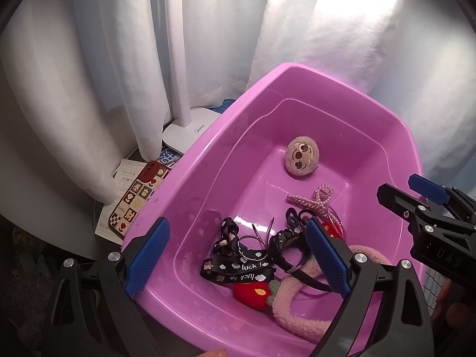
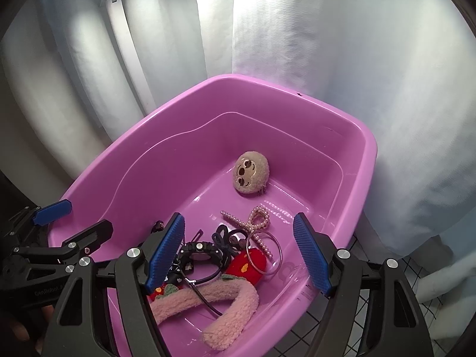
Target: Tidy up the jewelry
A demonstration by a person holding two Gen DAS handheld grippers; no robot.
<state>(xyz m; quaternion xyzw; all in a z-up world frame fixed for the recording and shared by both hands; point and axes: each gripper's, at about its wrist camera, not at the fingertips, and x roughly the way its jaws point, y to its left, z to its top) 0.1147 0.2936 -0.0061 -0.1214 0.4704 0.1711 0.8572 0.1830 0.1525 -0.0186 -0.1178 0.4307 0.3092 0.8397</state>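
While both tools are hanging over the pink tub [image 1: 208,154], neither is gripping anything. The left tool [image 1: 238,258] is standing wide apart, its blue pads straddling the lanyard [image 1: 238,267] and the watch [image 1: 282,244], so I judge it is lining up for one of those. The right tool [image 2: 238,253] is gaping just as wide, framing the watch [image 2: 199,253], the red plush [image 2: 253,263] and the thin bangle [image 2: 267,253]; which it is after I cannot tell.

All the jewelry is sitting inside the tub. Most of it is bunching in a tangle at the near end, around six o'clock in both views: the lanyard, the watch, black hair ties [image 2: 223,235], the fluffy headband [image 2: 226,309] curling under the rest. The pearl clip [image 1: 312,200] is lying just beyond the heap, toward twelve o'clock, and the round plush face [image 1: 302,156] is resting alone farther on, near the far wall. That lone piece is looking like the easy pick; the heap is overlapping enough that lifting one strap may drag its neighbours.

Outside the tub at nine o'clock, a patterned phone case [image 1: 136,196] is lying on paper on the worktop, beside a white lamp base [image 1: 184,134] and a curtain [image 1: 89,89]. Both tools are crowding the same end, so they are risking a bump.
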